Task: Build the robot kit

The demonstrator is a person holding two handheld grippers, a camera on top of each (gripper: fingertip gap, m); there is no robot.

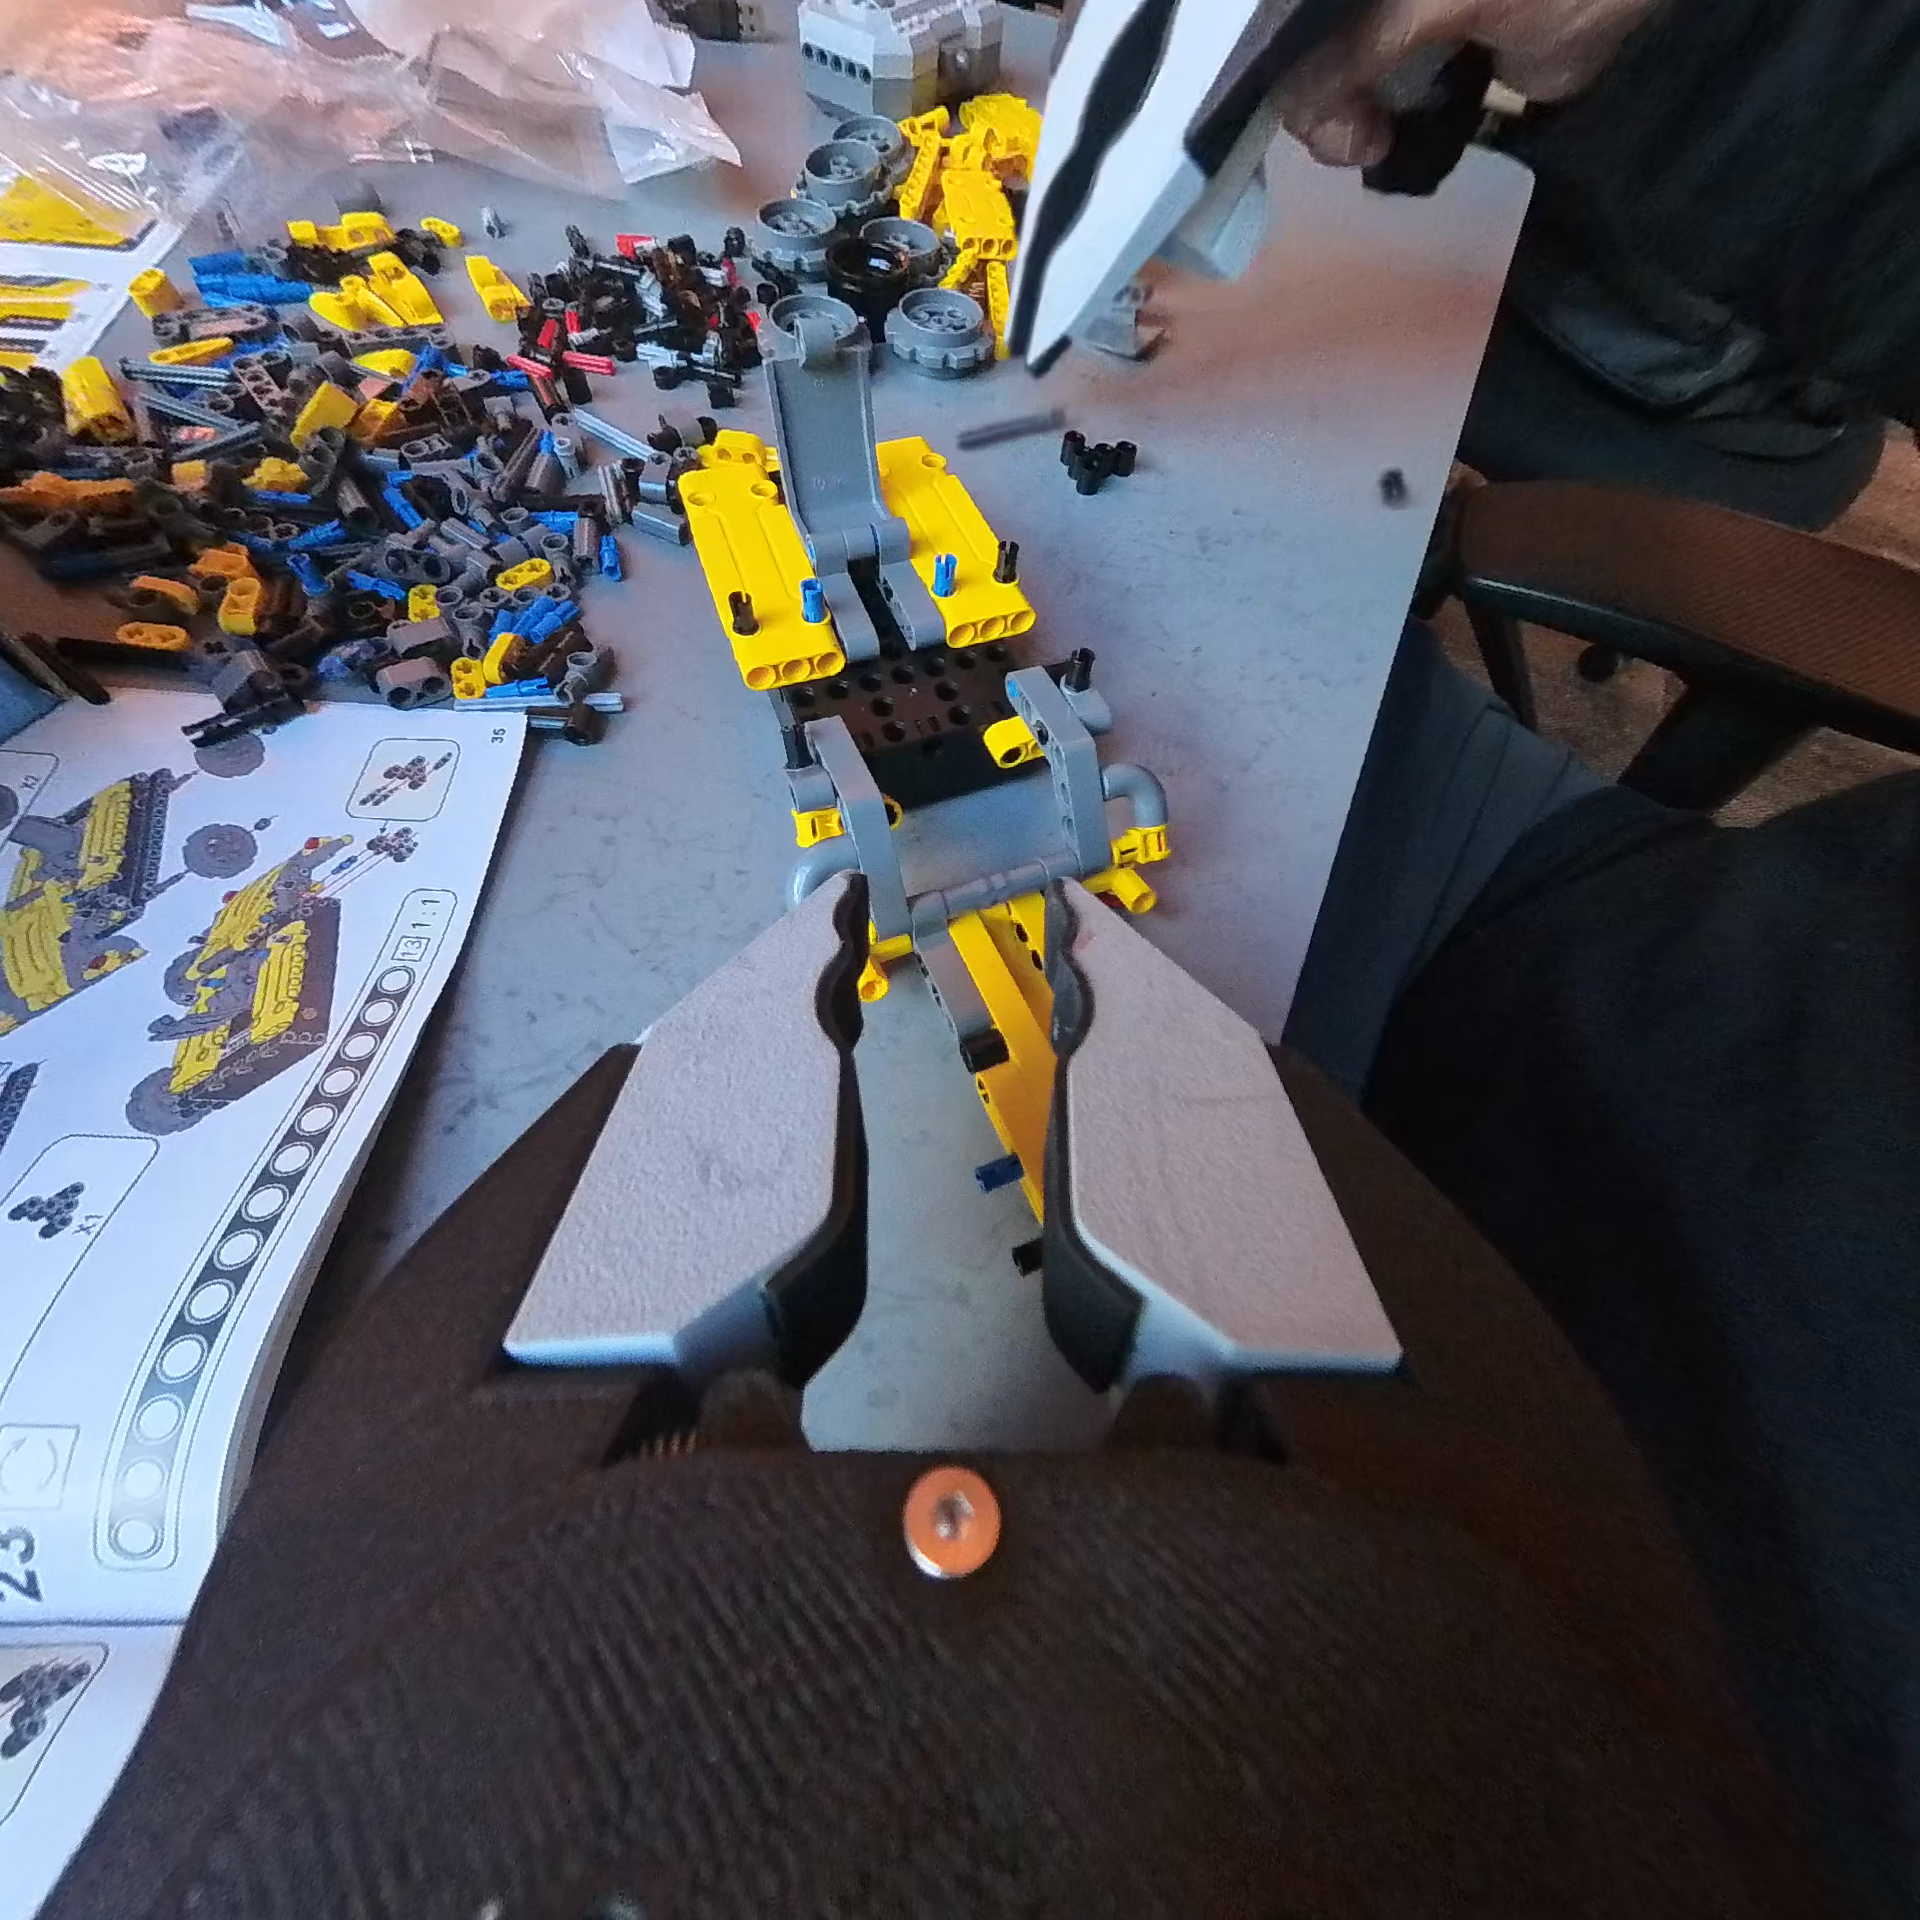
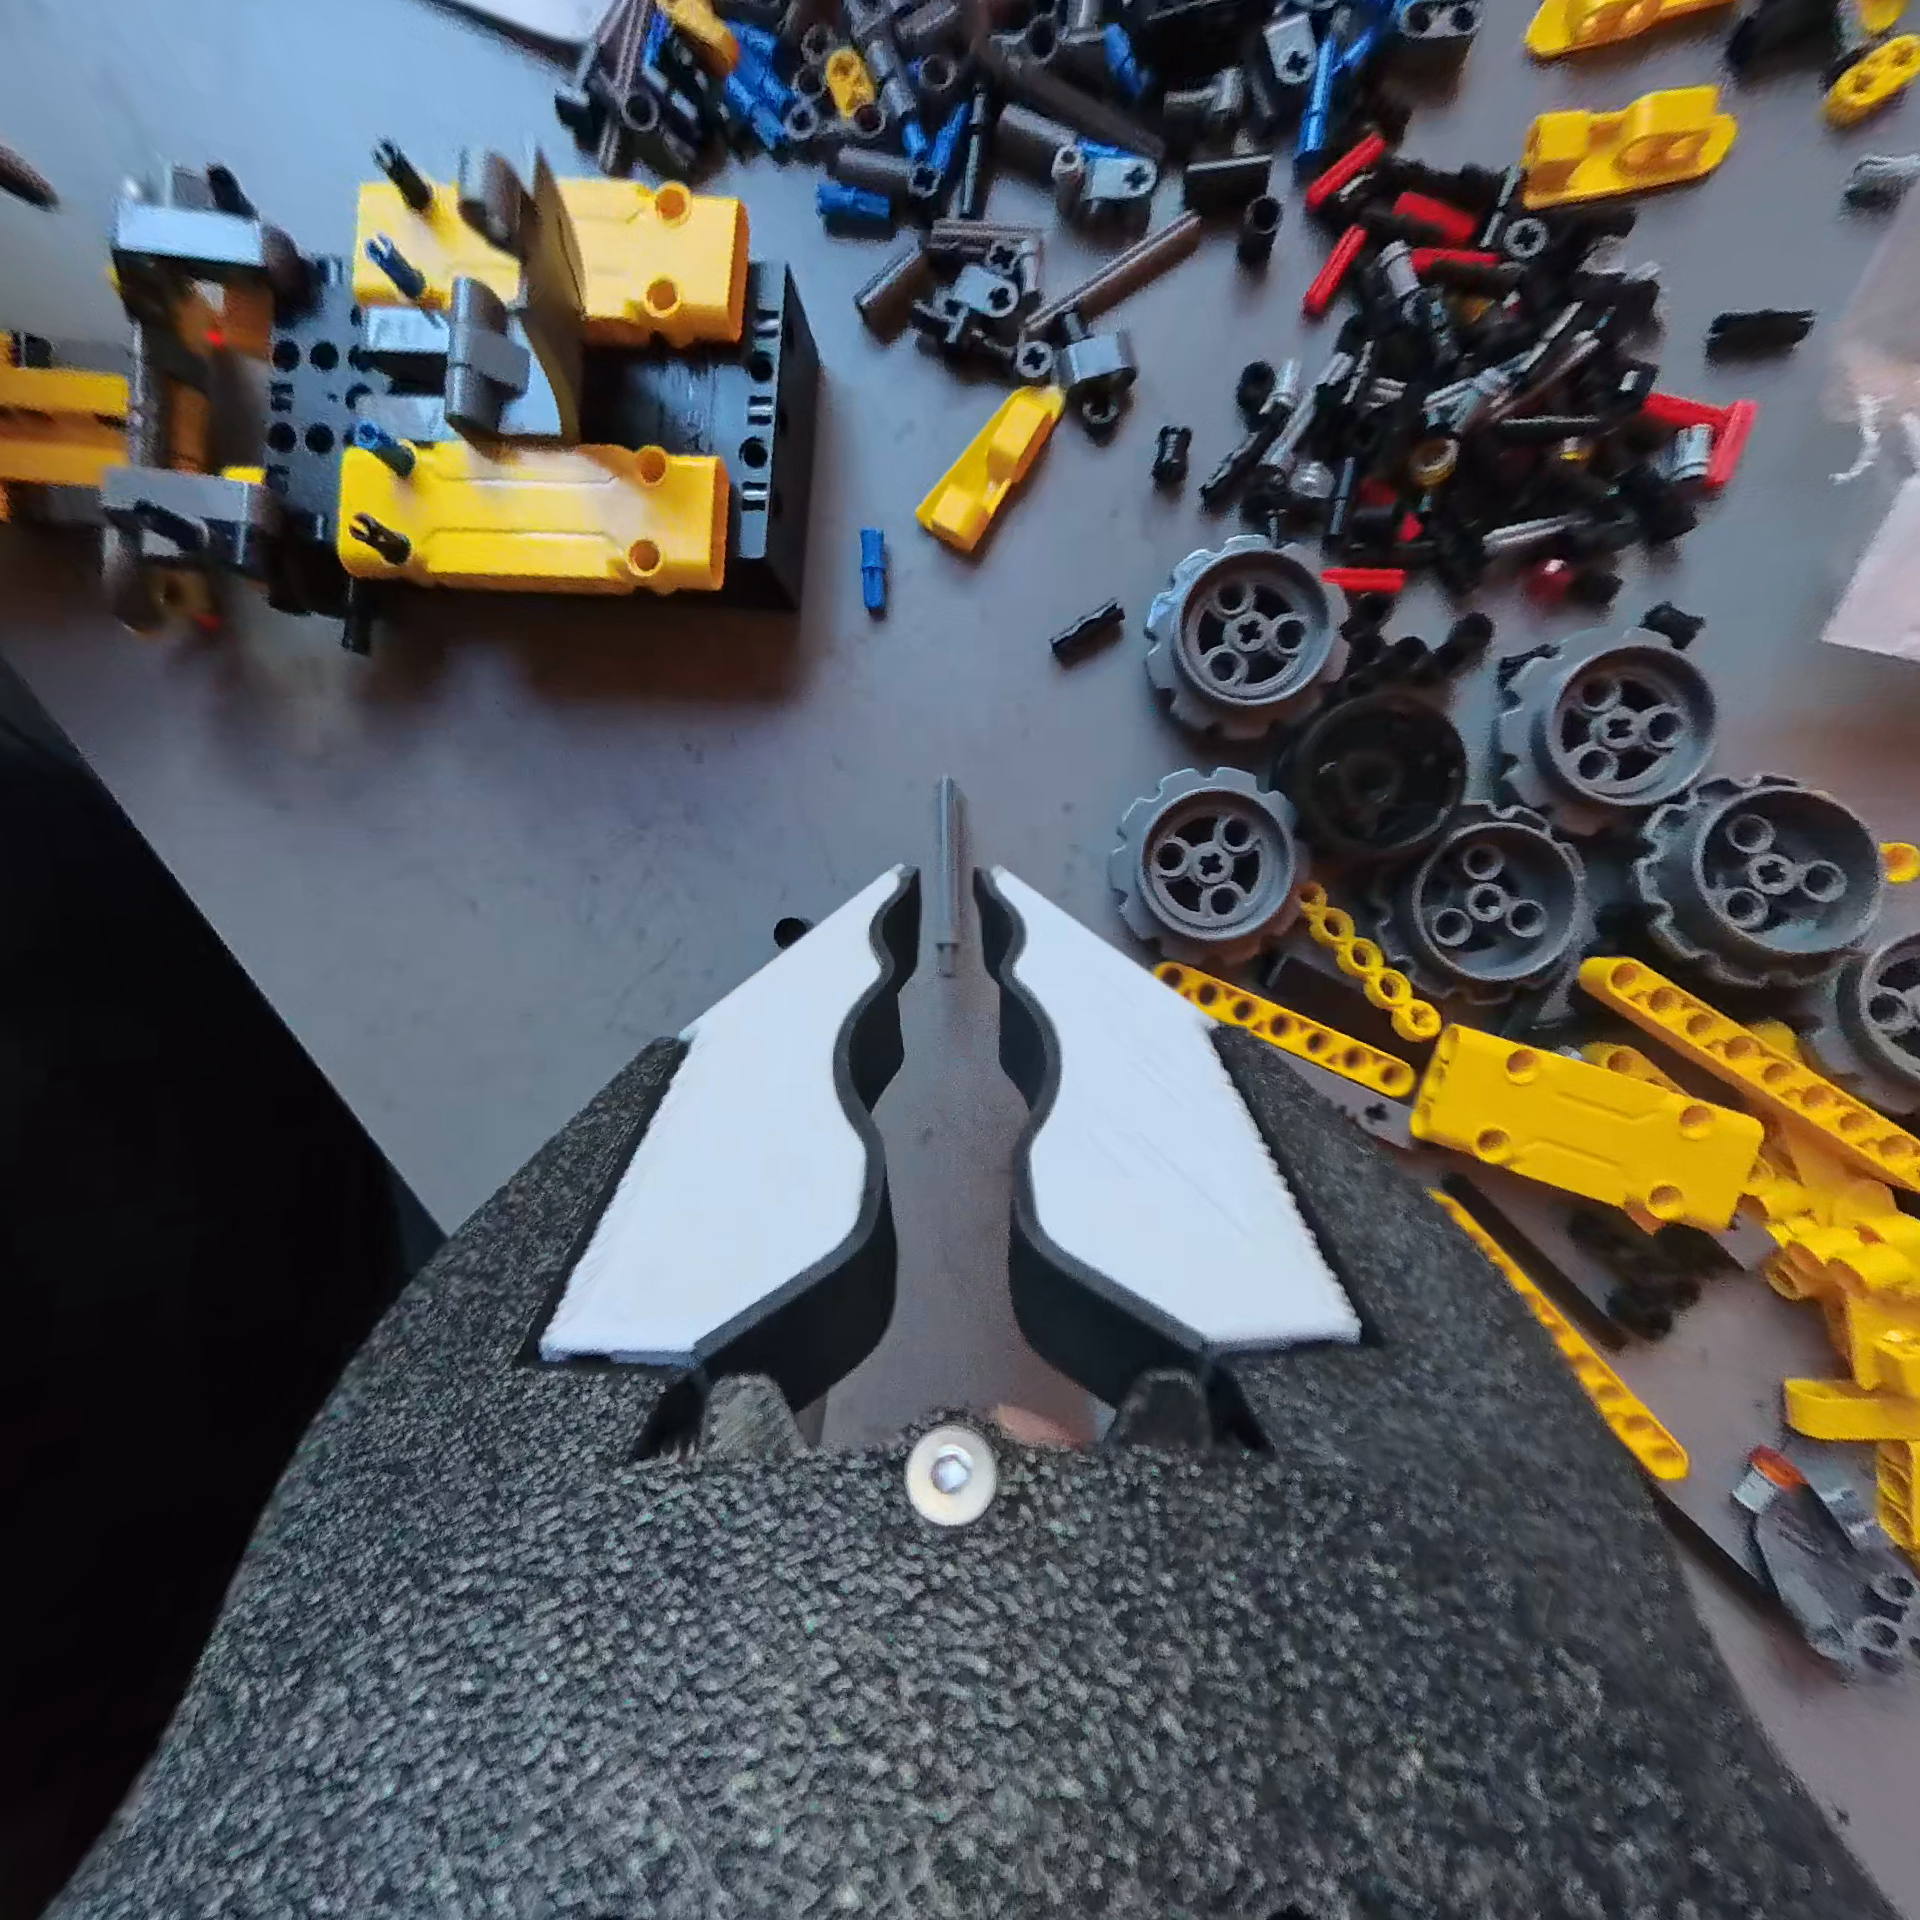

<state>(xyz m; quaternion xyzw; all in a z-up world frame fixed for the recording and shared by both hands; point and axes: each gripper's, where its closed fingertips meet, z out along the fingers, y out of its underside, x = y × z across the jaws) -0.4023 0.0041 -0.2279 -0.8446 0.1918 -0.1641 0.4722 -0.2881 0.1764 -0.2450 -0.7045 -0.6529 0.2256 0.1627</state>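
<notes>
A partly built yellow, black and grey brick model point(image 1: 748, 561) lies lengthwise on the grey table point(image 1: 1247, 644). My left gripper point(image 1: 956, 888) is closed on its near end, with a grey frame piece and a yellow beam point(image 1: 1023, 997) between the fingers. My right gripper point(image 2: 945, 883) hovers slightly open over a thin grey axle point(image 2: 947, 821) lying on the table. In the left wrist view it point(image 1: 1039, 353) hangs just above that axle point(image 1: 1006, 428). The model also shows at upper left in the right wrist view point(image 2: 540, 520).
A big pile of loose small parts point(image 1: 343, 488) lies left of the model. Grey wheels point(image 2: 1247, 634) and yellow beams point(image 2: 1579, 1132) lie at the right. An open instruction booklet point(image 1: 208, 987), plastic bags point(image 1: 416, 83), a black connector point(image 1: 1096, 457) and the table's right edge point(image 1: 1403, 623). One gripper's finger ends stand about 20 centimeters off the other's.
</notes>
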